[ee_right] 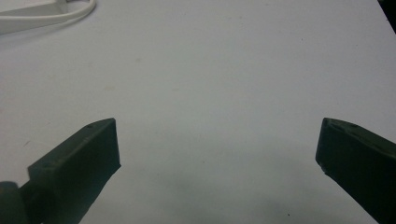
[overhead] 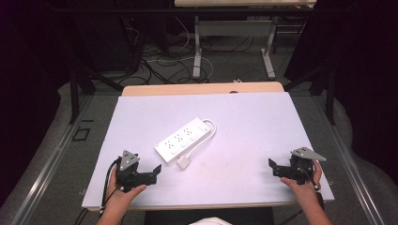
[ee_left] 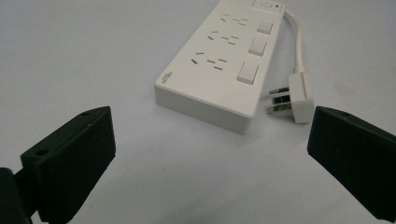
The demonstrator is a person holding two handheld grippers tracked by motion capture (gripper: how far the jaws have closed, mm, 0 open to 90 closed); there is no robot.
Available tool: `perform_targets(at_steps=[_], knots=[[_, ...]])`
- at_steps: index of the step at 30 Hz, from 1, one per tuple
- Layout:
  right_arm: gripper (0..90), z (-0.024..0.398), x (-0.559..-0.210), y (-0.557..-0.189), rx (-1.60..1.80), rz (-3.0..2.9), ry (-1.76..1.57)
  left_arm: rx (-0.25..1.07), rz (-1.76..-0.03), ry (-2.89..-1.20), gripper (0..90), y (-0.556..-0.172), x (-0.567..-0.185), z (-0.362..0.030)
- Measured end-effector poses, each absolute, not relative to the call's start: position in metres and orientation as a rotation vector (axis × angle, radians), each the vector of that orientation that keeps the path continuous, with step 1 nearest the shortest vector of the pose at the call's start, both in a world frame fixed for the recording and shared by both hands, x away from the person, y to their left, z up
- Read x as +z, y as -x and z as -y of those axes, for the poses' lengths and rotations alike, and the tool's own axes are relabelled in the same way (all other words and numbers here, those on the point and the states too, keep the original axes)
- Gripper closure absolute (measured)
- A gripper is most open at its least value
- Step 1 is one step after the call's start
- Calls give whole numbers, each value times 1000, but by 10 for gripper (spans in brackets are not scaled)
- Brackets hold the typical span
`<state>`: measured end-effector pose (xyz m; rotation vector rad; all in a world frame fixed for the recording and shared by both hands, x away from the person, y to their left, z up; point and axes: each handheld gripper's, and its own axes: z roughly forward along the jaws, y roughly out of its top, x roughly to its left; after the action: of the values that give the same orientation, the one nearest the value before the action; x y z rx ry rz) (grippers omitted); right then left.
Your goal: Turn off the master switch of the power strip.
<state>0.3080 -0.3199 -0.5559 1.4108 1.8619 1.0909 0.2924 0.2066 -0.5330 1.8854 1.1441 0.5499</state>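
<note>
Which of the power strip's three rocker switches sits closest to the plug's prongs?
On the white plastic power strip, the end rocker switch nearest the left gripper sits beside the white plug.

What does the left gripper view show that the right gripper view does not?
The left gripper view alone shows the power strip lying flat, with its sockets, its switches and its plug resting unplugged beside it, prongs bare. The right gripper view alone shows the table's far right edge against the dark beyond. Both show a stretch of the white cord, the white table top, and that camera's own gripper with its two black jaws spread wide, holding nothing.
</note>
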Motion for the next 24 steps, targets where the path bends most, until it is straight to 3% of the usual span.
perform_targets(at_steps=[24], knots=[[0, 319, -555, -305, 1093, -1843, -1420, 501, -1111, -1941, 172, -296, -524, -186]])
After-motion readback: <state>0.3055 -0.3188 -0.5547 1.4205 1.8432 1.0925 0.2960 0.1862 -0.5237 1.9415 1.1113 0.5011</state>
